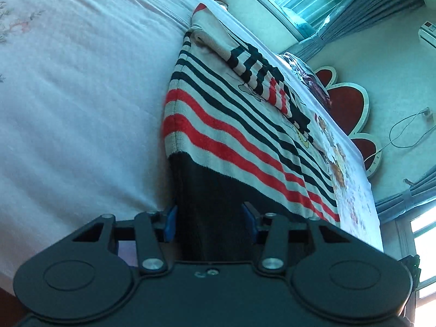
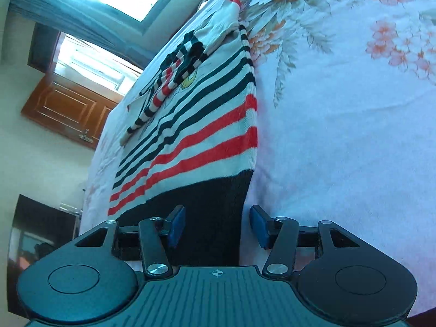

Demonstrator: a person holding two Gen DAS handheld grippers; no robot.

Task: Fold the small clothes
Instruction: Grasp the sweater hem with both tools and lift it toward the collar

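A small knit sweater [image 1: 231, 136] with red, black and white stripes and a black hem lies flat on the bed, one striped sleeve [image 1: 261, 79] folded across its body. My left gripper [image 1: 209, 218] is open, its blue pads [image 1: 170, 220] on either side of the black hem at the sweater's left corner. In the right wrist view the same sweater [image 2: 201, 125] stretches away, sleeve [image 2: 169, 81] across it. My right gripper [image 2: 218, 226] is open, with the hem's right corner between its blue pads [image 2: 260, 226].
The bed sheet [image 1: 81, 95] is white with a flower print [image 2: 395, 43]. A red petal-shaped headboard [image 1: 351, 106] stands at the wall. Windows with curtains [image 1: 354, 13] and a wooden door [image 2: 68, 109] lie beyond the bed.
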